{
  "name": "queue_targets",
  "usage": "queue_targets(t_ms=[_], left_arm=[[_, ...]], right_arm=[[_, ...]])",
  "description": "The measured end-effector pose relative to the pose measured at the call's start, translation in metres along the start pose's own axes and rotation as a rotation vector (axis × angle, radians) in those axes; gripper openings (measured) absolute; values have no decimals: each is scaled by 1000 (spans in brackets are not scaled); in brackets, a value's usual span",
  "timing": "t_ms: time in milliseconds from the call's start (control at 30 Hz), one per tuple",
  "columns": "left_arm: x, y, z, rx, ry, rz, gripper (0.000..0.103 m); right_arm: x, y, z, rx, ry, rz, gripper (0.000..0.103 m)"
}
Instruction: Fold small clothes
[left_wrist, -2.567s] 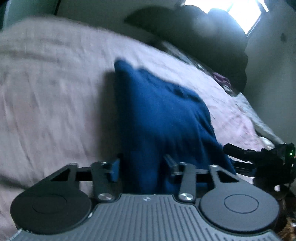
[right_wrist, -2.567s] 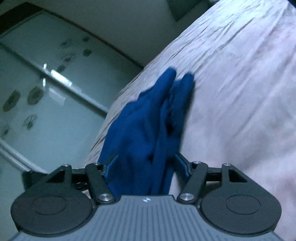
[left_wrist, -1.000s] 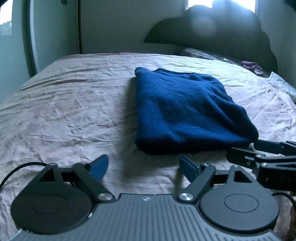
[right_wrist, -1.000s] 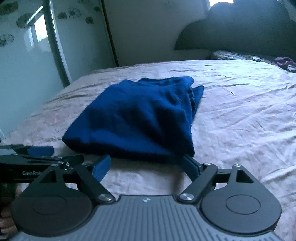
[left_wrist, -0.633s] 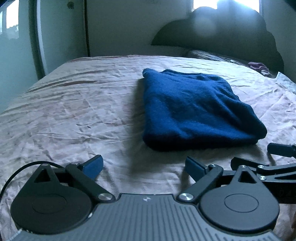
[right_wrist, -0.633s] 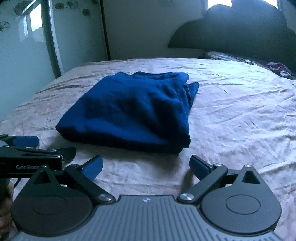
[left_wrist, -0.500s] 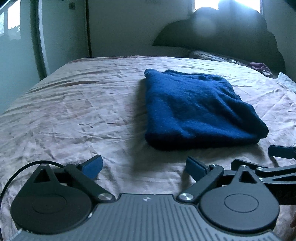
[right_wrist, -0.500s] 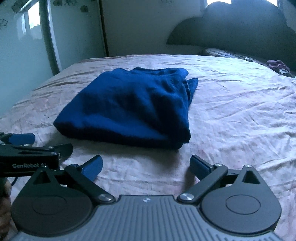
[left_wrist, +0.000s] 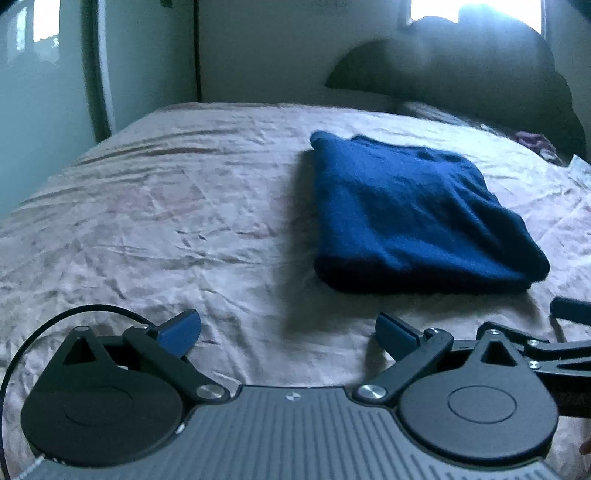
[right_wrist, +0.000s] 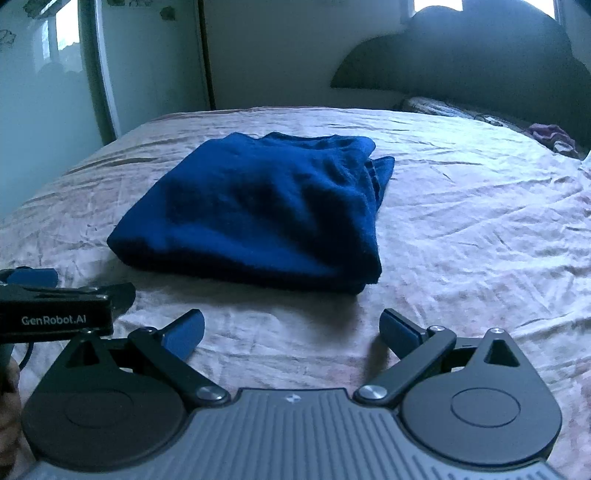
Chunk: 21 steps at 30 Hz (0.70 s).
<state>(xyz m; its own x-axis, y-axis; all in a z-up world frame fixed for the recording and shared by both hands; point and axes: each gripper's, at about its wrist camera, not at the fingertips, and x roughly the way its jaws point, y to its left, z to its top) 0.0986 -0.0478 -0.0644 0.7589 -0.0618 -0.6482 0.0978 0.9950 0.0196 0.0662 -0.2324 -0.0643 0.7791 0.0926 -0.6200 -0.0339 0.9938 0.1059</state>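
Observation:
A dark blue garment (left_wrist: 413, 214) lies folded into a thick rectangle on the pink bedsheet (left_wrist: 177, 229). It also shows in the right wrist view (right_wrist: 258, 206). My left gripper (left_wrist: 288, 332) is open and empty, just short of the garment's near edge and to its left. My right gripper (right_wrist: 291, 332) is open and empty, just short of the garment's near right corner. Each gripper shows at the edge of the other's view: the right one (left_wrist: 569, 328) and the left one (right_wrist: 55, 299).
A dark headboard (right_wrist: 480, 55) stands at the far end of the bed. A purple cloth (right_wrist: 550, 136) lies by the pillows at the far right. A glass wardrobe door (right_wrist: 48, 92) runs along the left side of the bed.
Both grippers let go of the blue garment, opened, and drew back from it. The garment now lies folded flat on the sheet, and both views have pulled slightly away.

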Motion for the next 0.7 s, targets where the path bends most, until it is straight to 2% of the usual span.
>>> queue_targets(t_ms=[200, 400, 700], left_arm=[[-1, -4, -2, 31, -4, 4, 102], [0, -2, -5, 20, 5, -12, 103], [-3, -4, -9, 36, -25, -2, 103]], right_arm=[[-1, 4, -3, -25, -16, -34, 102], [-8, 6, -4, -38, -79, -84, 102], [-2, 1, -8, -18, -48, -85, 102]])
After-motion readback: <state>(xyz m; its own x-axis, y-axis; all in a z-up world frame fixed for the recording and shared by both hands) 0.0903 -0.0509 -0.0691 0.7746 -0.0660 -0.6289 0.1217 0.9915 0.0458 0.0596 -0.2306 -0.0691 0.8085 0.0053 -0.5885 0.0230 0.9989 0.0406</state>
